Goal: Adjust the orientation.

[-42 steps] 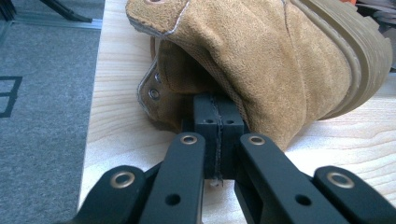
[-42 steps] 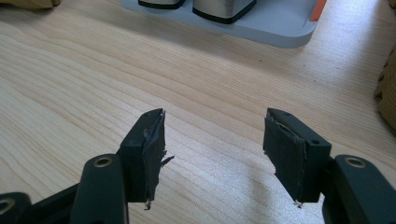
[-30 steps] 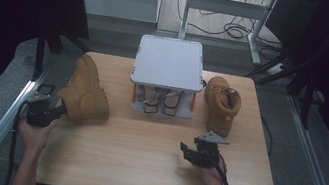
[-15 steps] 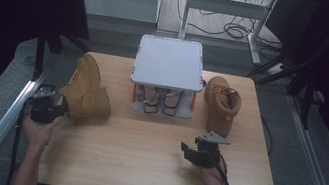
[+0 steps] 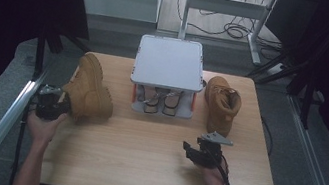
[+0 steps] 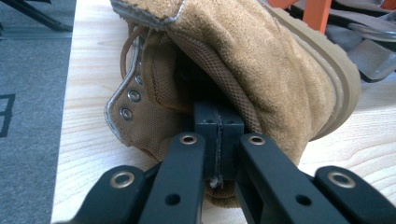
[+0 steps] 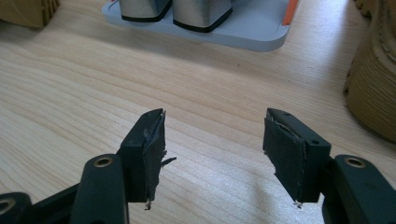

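A tan suede boot (image 5: 91, 93) stands at the table's left, its ankle opening toward my left gripper (image 5: 56, 105). In the left gripper view the jaws are pressed together, and my left gripper (image 6: 219, 116) has its tips against the mesh lining at the mouth of the boot (image 6: 261, 60); I see no fabric between the pads. The second tan boot (image 5: 221, 104) stands at the right. My right gripper (image 5: 193, 150) hovers open over bare wood in front of it. In the right gripper view my right gripper (image 7: 212, 135) holds nothing, with that boot's sole (image 7: 373, 93) at the right edge.
A grey stand with a flat top (image 5: 170, 63) and orange posts sits at the back middle of the wooden table (image 5: 139, 169). Under it, on its grey base (image 7: 252, 32), stand two metal blocks (image 7: 144, 9). A metal rail (image 5: 6, 117) runs along the table's left side.
My left gripper has moved a little toward the left boot's opening. The right gripper and both boots stay where they were.
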A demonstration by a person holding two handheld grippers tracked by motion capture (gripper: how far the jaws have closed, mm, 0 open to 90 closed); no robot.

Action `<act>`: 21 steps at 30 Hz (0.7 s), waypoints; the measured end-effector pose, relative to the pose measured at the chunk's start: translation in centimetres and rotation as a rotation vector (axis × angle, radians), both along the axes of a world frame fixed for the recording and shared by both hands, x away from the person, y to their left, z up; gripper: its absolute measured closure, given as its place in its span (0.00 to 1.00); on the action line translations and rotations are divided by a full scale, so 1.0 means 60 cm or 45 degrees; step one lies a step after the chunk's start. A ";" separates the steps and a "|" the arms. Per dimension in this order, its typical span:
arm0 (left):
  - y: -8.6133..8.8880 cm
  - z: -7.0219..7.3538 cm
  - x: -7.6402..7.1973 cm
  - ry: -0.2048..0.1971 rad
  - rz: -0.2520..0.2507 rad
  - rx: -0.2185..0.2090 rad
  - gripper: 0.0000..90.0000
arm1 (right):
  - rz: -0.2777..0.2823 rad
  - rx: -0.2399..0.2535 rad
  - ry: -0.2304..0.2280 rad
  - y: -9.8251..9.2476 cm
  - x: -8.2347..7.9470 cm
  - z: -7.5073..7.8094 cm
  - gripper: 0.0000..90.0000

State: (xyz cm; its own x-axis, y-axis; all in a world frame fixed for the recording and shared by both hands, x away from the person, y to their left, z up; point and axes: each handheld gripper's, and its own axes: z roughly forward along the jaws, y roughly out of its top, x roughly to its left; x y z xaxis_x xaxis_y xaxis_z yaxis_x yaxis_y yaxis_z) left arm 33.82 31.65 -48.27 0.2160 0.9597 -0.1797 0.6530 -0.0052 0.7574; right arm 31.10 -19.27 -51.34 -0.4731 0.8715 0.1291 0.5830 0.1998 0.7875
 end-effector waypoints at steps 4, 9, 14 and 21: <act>-0.005 0.004 0.003 0.002 -0.013 0.007 1.00 | -0.007 0.005 -0.002 -0.003 0.000 0.001 0.44; -0.013 0.008 0.011 0.010 -0.039 0.006 1.00 | -0.007 0.006 0.000 -0.002 0.000 0.001 0.44; -0.026 0.010 0.020 0.016 -0.067 -0.007 1.00 | -0.006 0.005 0.004 -0.003 0.000 0.001 0.44; -0.051 0.031 0.041 0.005 -0.091 0.018 1.00 | -0.012 0.005 0.006 -0.005 0.000 0.000 0.44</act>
